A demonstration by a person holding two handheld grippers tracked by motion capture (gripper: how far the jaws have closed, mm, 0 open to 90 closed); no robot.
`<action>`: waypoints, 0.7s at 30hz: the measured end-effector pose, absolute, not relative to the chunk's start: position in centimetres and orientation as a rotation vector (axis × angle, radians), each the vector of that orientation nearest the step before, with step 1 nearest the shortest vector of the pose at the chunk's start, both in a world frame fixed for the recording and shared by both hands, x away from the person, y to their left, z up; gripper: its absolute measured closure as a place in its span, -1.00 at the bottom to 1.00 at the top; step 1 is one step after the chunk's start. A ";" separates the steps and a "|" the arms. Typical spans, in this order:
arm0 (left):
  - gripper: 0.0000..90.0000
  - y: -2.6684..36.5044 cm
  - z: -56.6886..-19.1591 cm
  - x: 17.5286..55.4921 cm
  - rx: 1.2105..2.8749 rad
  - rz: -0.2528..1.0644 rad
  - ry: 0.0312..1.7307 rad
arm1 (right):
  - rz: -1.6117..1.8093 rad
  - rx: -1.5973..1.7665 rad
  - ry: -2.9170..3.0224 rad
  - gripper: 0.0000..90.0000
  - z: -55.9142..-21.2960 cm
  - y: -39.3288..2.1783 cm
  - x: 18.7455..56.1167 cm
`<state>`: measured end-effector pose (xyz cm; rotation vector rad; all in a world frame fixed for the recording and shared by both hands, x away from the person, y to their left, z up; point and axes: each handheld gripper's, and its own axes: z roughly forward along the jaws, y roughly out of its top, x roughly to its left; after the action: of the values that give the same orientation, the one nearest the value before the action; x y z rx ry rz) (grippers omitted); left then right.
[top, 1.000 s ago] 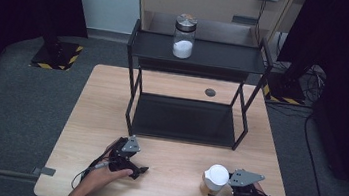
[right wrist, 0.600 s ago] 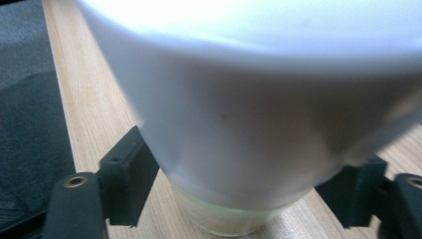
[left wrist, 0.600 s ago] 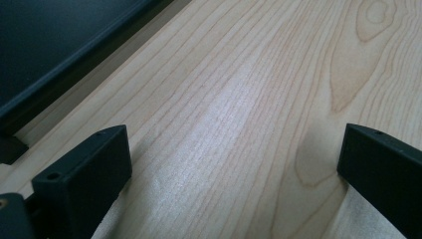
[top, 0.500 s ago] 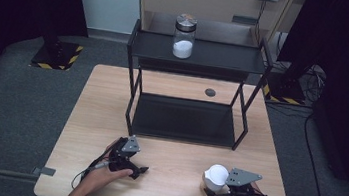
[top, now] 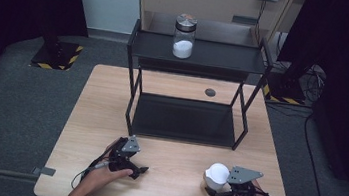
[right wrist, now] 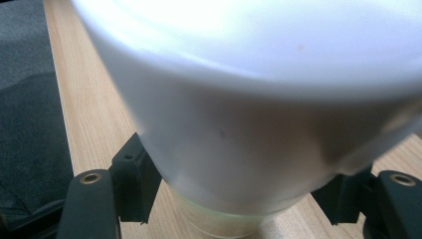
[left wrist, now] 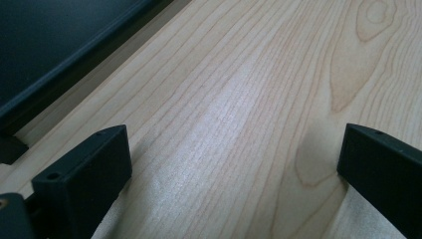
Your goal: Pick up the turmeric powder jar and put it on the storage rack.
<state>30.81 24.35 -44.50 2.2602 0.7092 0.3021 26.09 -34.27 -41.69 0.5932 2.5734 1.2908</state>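
Observation:
A white cup-shaped container stands at the table's front right. My right gripper is shut on it from the near side. In the right gripper view the container is very close, with both pads pressed on its lower sides just above a pale clear base, so my right gripper grips it low. My left gripper rests at the front left of the wooden table. Its jaws stand wide open over bare wood, with nothing between them in the left gripper view.
A black two-tier shelf stands at the middle back of the table. On its top tier is a glass jar with white powder and a metal lid. A small dark disc lies under the shelf. The lower tier's edge is near my left gripper.

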 end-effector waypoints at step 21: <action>-1.00 24.3 -44.5 30.8 2.260 0.302 0.710 | 1.371 0.542 2.619 -0.29 -40.0 -35.6 31.9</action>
<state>30.80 24.34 -44.51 2.2600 0.7095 0.3024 31.88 -35.57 -40.03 0.5417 2.6191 1.3715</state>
